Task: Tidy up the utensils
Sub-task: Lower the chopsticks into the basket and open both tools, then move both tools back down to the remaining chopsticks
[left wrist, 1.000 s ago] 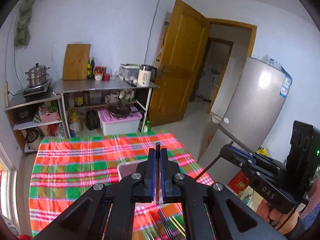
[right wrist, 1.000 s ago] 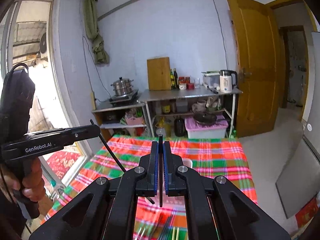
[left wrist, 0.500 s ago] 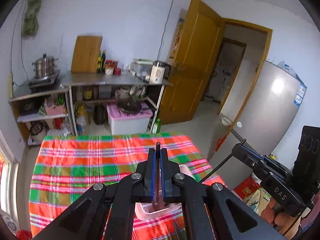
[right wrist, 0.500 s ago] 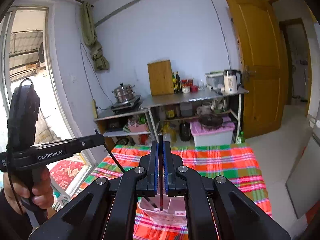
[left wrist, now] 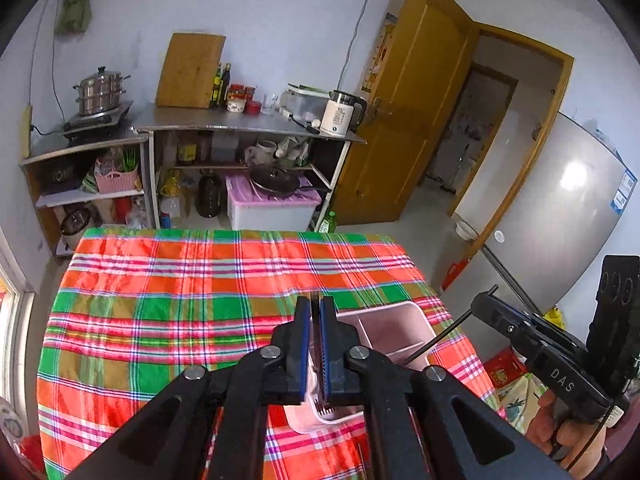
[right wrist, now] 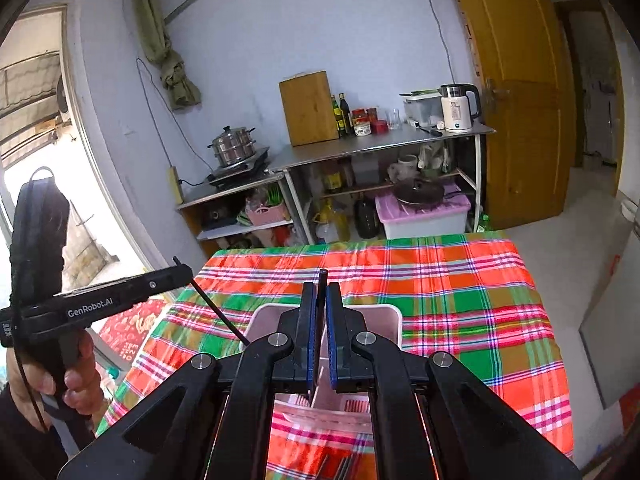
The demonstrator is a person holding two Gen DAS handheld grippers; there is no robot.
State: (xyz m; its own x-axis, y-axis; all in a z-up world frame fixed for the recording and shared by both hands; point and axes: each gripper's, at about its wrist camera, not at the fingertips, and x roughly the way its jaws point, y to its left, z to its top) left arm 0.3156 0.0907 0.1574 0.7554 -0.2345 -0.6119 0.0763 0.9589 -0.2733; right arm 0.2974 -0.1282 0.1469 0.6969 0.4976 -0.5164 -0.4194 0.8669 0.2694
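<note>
A pink plastic utensil holder (left wrist: 394,326) with an inner divider stands on the plaid tablecloth; it also shows in the right wrist view (right wrist: 380,316). My left gripper (left wrist: 316,308) is shut on a thin dark chopstick (left wrist: 316,344) held upright over the holder. My right gripper (right wrist: 320,294) is shut on a dark chopstick (right wrist: 321,280) whose lower end hangs over the holder. Each gripper shows in the other's view with its stick slanting down toward the holder (left wrist: 436,340) (right wrist: 216,306).
The table wears a red, green and orange plaid cloth (left wrist: 180,300). More utensils lie at its near edge (right wrist: 340,466). Beyond stand metal shelves with a kettle (left wrist: 340,114), a steamer pot (left wrist: 98,90) and a cutting board (left wrist: 190,70); a wooden door (left wrist: 408,112) and a fridge (left wrist: 560,208) are right.
Both grippers have tipped downward over the pink holder, so more of the table and the holder's inside shows. Both stay shut on their chopsticks.
</note>
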